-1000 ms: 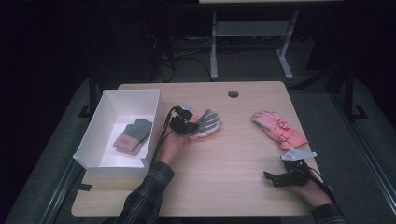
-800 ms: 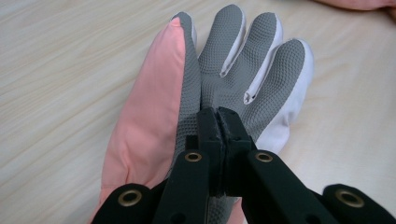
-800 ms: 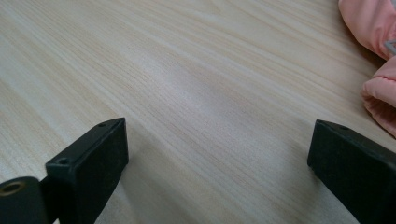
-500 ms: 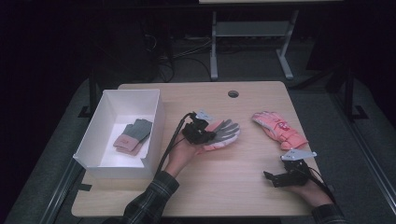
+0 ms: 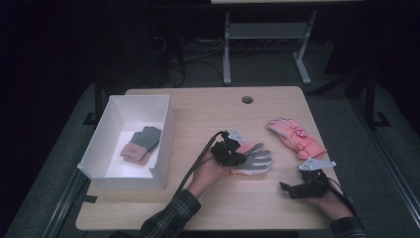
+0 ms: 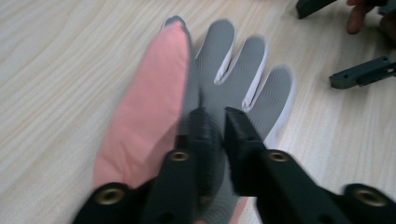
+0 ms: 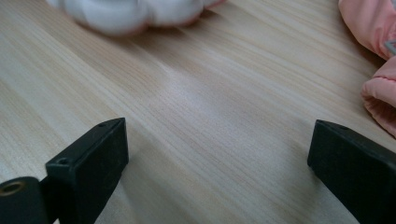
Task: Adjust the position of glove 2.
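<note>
Left gripper [image 5: 236, 150]: sitting over the cuff end of the grey glove [image 5: 252, 159], jaws have just been opening a crack, glove lying under and between them, pads not really squeezing it now

Grey glove: lying flat on the bench [image 5: 218, 114], grey palm up with a pink side panel, to the right of the white box [image 5: 109, 130]

Right gripper [image 5: 292, 190]: resting low, right of the grey glove, jaws spread wide over bare wood

Pink glove [image 5: 295, 139]: lying further right of the white box, well past the grey one

White box: holding a pink-and-grey glove [image 5: 141, 144]

Writing: nothing I'm able to read on any glove, too small
</note>
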A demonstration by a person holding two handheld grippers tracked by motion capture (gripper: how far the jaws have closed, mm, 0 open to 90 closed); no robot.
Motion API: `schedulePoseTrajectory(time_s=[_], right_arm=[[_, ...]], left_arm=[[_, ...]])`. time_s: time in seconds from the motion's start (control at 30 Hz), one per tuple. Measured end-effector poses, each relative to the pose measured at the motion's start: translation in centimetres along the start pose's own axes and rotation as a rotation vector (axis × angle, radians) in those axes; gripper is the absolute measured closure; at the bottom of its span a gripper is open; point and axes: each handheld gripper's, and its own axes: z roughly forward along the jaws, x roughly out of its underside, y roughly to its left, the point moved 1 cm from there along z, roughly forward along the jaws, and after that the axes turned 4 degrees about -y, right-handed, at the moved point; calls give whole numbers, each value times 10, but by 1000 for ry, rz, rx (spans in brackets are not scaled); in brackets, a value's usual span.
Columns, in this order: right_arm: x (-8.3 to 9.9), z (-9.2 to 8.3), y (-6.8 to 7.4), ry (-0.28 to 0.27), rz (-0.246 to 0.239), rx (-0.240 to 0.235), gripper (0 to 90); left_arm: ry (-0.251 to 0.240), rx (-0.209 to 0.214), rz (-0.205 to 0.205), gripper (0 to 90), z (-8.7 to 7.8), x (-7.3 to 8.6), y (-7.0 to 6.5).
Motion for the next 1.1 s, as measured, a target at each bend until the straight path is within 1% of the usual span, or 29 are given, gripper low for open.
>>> schedulePoseTrajectory(time_s=[0.03, 0.07, 0.1, 0.13, 0.17, 0.2, 0.23, 0.27, 0.33, 0.37, 0.4, 0.43, 0.5, 0.57, 0.6, 0.7, 0.8, 0.87, 0.93, 0.97, 1.1], right_arm=[[0, 0, 0, 0, 0, 0, 45], [0, 0, 0, 0, 0, 0, 45], [0, 0, 0, 0, 0, 0, 45], [0, 0, 0, 0, 0, 0, 45], [0, 0, 0, 0, 0, 0, 45], [0, 0, 0, 0, 0, 0, 45], [0, 0, 0, 0, 0, 0, 45], [0, 0, 0, 0, -1, 0, 45], [0, 0, 0, 0, 0, 0, 45], [0, 0, 0, 0, -1, 0, 45], [0, 0, 0, 0, -1, 0, 45], [0, 0, 0, 0, 0, 0, 45], [0, 0, 0, 1, -1, 0, 45], [0, 0, 0, 0, 0, 0, 45], [0, 0, 0, 0, 0, 0, 45], [0, 0, 0, 0, 0, -1, 45], [0, 0, 0, 0, 0, -1, 45], [0, 0, 0, 0, 0, -1, 45], [0, 0, 0, 0, -1, -1, 45], [0, 0, 0, 0, -1, -1, 45], [0, 0, 0, 0, -1, -1, 45]], left_arm=[[-12, -4, 0, 737, -2, -1, 0], [-19, -6, 4, 731, -6, -2, 1], [-25, -8, 5, 750, -10, -4, 2], [-33, -20, 2, 790, -15, -5, 5], [-44, -30, -8, 834, -19, -6, 9], [-37, -38, -5, 871, -23, -6, 15], [-45, -57, -7, 895, -27, -6, 20], [-48, -81, -17, 896, -30, -6, 25], [-52, -108, -46, 897, -36, -3, 38], [-63, -124, -74, 897, -36, -1, 44], [-64, -138, -90, 897, -37, 2, 50], [-56, -144, -111, 897, -36, 5, 56], [-30, -156, -133, 897, -31, 12, 66], [-9, -156, -158, 897, -25, 19, 72], [3, -153, -159, 897, -24, 22, 74], [23, -142, -163, 897, -21, 30, 74], [19, -133, -175, 897, -24, 33, 71], [38, -130, -170, 897, -27, 35, 67], [54, -115, -147, 897, -30, 38, 62], [71, -115, -129, 897, -32, 39, 60], [74, -82, -112, 898, -41, 47, 50]])
